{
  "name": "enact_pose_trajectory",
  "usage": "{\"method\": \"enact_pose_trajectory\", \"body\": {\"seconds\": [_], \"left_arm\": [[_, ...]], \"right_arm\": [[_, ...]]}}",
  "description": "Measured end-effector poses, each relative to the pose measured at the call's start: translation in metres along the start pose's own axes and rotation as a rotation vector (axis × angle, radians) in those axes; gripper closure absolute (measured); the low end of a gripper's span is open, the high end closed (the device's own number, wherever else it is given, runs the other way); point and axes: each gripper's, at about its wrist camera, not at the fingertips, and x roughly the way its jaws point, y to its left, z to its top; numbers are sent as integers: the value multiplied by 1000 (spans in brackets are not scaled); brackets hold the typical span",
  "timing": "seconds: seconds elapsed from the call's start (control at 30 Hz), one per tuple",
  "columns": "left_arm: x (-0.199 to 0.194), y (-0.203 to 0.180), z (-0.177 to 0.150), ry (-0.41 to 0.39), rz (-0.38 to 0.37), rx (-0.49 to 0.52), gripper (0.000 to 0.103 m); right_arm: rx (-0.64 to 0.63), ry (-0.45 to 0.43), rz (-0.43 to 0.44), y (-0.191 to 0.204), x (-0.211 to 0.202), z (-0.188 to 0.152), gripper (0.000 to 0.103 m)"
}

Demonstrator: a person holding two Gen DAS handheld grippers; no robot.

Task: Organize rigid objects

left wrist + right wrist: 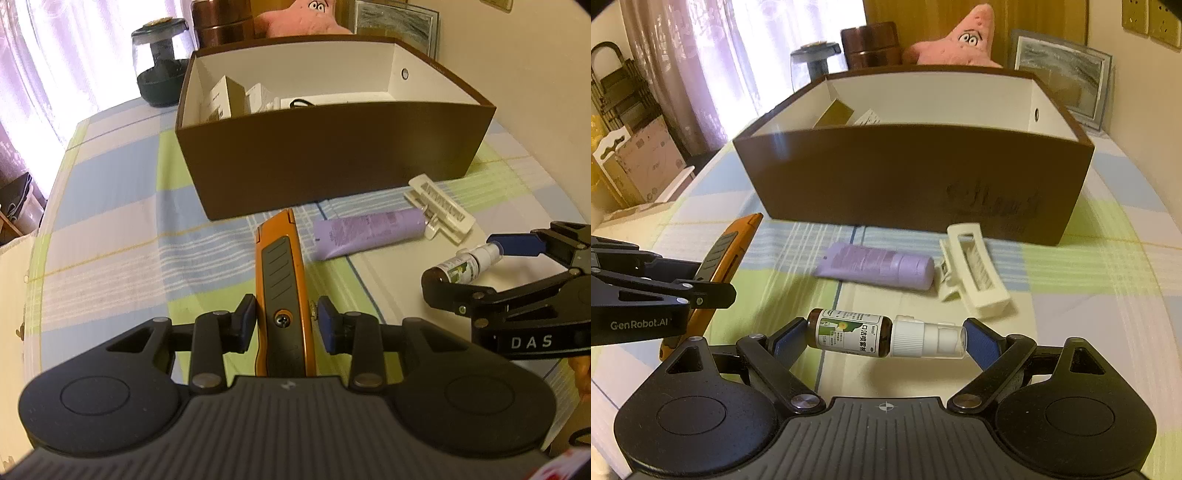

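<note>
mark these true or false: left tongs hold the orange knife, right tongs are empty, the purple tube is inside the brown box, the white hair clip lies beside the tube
1. The left tongs grip the orange utility knife. True.
2. The right tongs are empty. False: they hold the small brown spray bottle with a white cap end to end.
3. The purple plastic tube is inside the brown cardboard box. False: it lies on the checked tablecloth in front of it.
4. The white plastic hair clip lies beside the tube's cap end. True.
</note>
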Motion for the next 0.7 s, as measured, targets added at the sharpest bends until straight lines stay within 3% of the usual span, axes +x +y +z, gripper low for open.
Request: {"method": "enact_pose_trajectory", "body": {"seconds": [0.7], "left_arm": [[-2,-12,47,-73,-7,35,73]], "right_arm": [[-42,-102,4,-15,-13,47,16]]}}
